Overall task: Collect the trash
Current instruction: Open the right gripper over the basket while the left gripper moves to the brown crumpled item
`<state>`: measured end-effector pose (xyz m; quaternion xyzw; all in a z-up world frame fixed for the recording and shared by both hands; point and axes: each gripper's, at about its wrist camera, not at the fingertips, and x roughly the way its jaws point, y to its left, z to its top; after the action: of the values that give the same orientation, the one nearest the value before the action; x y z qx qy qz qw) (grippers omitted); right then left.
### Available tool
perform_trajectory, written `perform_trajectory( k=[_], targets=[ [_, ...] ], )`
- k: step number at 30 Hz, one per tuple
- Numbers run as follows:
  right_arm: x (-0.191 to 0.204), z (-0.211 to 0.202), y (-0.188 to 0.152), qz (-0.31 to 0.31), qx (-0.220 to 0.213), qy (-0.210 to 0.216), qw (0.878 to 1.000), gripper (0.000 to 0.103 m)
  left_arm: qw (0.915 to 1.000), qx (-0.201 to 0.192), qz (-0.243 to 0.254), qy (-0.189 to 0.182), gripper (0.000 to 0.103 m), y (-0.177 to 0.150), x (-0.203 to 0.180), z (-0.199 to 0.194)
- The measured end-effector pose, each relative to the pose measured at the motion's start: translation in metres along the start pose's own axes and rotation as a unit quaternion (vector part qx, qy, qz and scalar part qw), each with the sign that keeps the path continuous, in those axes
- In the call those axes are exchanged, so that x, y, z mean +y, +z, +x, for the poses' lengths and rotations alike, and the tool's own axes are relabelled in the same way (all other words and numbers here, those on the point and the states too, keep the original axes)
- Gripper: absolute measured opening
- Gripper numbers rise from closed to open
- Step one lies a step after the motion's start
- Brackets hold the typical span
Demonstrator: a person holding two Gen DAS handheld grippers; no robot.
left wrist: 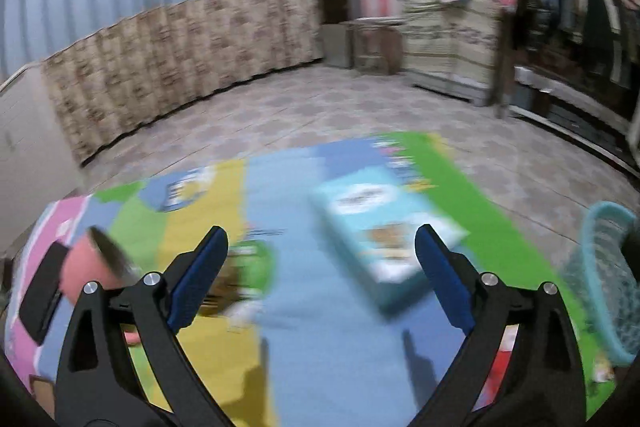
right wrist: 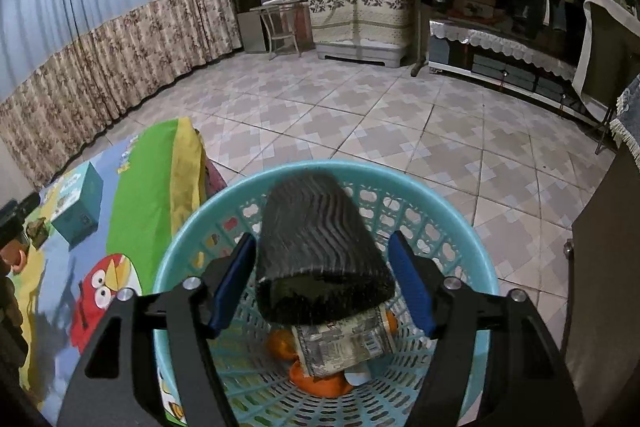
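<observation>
1. The left gripper (left wrist: 320, 267) is spread wide over the play mat (left wrist: 288, 347) and holds nothing.
2. The right gripper (right wrist: 322, 279) is open above the teal basket (right wrist: 472, 239); a black ribbed tray (right wrist: 316, 247) sits between its fingers, seemingly untouched.
3. On the mat: one teal box (left wrist: 376, 235), one pink cup (left wrist: 94, 263), one blurred green wrapper (left wrist: 248, 267).
4. In the basket: a printed packet (right wrist: 344, 345) and orange scraps (right wrist: 320, 383).

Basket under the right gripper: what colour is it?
Light teal, with a perforated lattice wall; the basket shows best in the right wrist view.
</observation>
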<state>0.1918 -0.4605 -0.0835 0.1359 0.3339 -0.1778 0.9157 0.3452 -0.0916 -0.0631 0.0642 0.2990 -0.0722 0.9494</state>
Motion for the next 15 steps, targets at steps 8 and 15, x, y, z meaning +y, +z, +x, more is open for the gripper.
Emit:
perform_trajectory(
  k=[8, 15],
  targets=[
    [0.009, -0.007, 0.002, -0.015, -0.014, -0.007, 1.000, 0.087, 0.9966, 0.062, -0.052, 0.016, 0.085, -0.009, 0.054, 0.049],
    [0.014, -0.016, 0.001, -0.025, -0.020, -0.003, 0.999, 0.087, 0.9961, 0.072, -0.040, 0.033, 0.064, -0.019, 0.054, 0.056]
  ],
)
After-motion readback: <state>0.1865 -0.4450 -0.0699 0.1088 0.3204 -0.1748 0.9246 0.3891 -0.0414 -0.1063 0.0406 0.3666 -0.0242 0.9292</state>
